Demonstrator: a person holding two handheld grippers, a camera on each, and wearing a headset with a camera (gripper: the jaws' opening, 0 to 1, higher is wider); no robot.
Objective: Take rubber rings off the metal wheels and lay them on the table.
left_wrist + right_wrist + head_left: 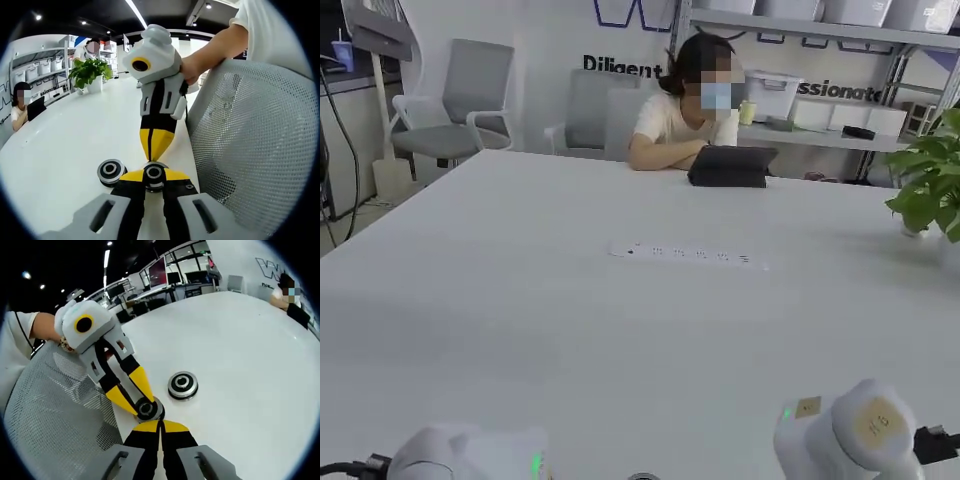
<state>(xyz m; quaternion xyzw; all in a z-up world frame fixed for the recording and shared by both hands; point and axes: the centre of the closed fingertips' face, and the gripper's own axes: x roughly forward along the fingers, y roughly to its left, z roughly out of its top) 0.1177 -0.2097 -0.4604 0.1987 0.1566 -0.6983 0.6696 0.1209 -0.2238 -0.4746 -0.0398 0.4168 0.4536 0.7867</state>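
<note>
"Wheels, how many?"

"Two, both on the white table (240, 355) near its edge. The free wheel (183, 385) lies flat by itself. The held wheel (146, 410) sits just beside it, between two grippers that meet head-on."

"And the claws?"

"The left gripper (153, 179) is clamped on the held wheel. The right gripper (160, 425) has its jaws pressed together, tips touching that wheel's rim. I cannot tell whether any rubber is pinched there."

"Anything else?"

"One power strip (690, 255) mid-table, one potted plant (930, 185) and one seated person (675, 125) at the far side."
</note>
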